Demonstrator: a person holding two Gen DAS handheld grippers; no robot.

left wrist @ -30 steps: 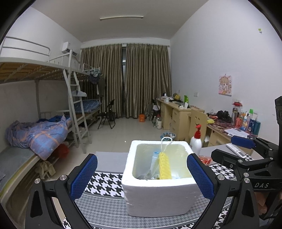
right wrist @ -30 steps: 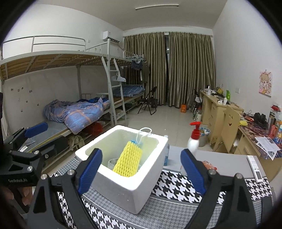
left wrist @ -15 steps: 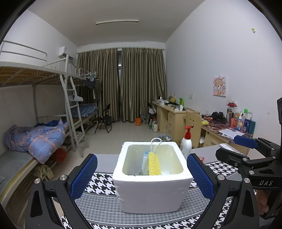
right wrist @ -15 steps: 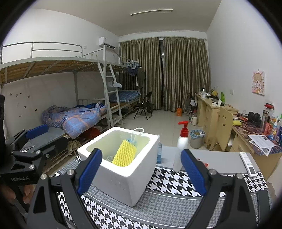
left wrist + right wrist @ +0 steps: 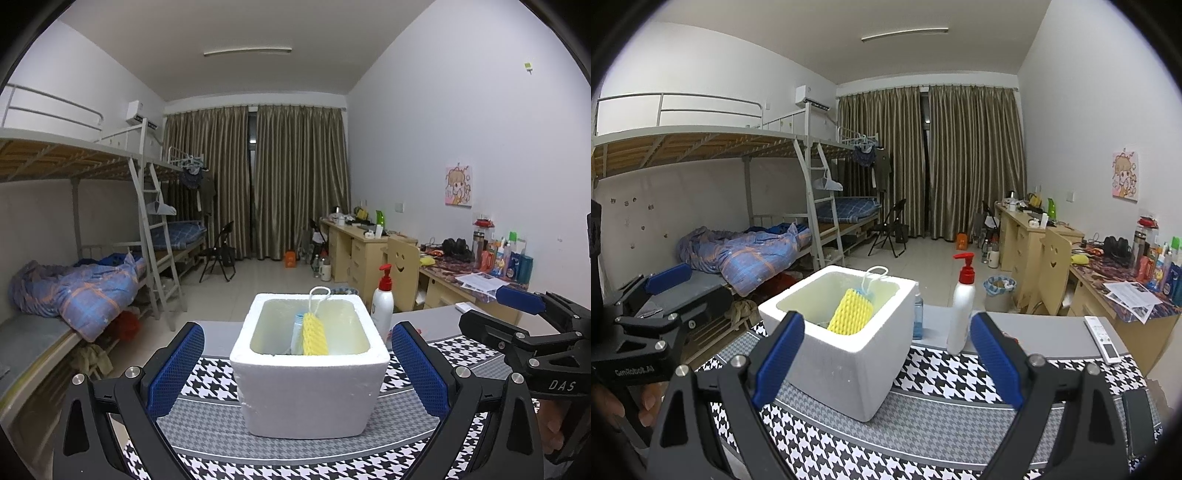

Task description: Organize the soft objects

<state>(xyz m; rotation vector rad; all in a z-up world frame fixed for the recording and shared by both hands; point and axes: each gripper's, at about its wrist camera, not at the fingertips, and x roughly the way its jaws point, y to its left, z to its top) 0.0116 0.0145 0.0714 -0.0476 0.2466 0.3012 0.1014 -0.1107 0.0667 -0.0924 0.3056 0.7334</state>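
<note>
Both grippers, left [image 5: 297,363] & right [image 5: 888,360], jaws spread, empty; yellow foam net [image 5: 315,334] already in white foam box [image 5: 309,391]; nothing soft left on mat, task prob. done.

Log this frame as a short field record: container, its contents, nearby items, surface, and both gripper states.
container: white foam box, upright on the mat
contents: yellow foam net leaning inside, white loop above the rim, something bluish beside it
nearby: pump bottle behind the box; remote further right
surface: houndstooth mat
left hand-held gripper: open, empty
right hand-held gripper: open, empty
</note>
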